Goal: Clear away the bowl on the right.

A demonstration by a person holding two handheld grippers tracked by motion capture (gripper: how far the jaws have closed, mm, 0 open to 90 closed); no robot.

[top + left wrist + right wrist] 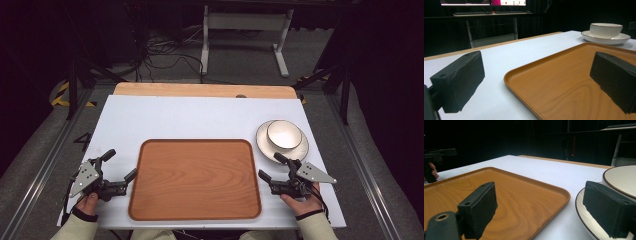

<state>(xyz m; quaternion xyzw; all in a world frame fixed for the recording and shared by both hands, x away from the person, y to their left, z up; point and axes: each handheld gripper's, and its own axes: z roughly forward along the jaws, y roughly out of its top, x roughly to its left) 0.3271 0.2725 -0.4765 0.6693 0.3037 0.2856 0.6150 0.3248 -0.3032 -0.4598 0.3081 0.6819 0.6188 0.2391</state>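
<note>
Left gripper [120, 164] at lower left and right gripper [272, 166] at lower right — fingers spread, nothing pinched — wooden tray [195, 179] centred between, bowl [284, 134] seated on plate [265, 145] at right.

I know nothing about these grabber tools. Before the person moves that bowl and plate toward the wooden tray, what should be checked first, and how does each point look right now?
1. Right gripper jaws open, nothing between them: ok.
2. Left gripper jaws open, nothing between them: ok.
3. Bowl sits upright on the plate: ok.
4. Tray has bare wood free to receive them: ok.
5. Right gripper lies close beside the plate, apart from it: ok.
6. Whether the bowl would slide on the plate when lifted: cannot tell.
</note>
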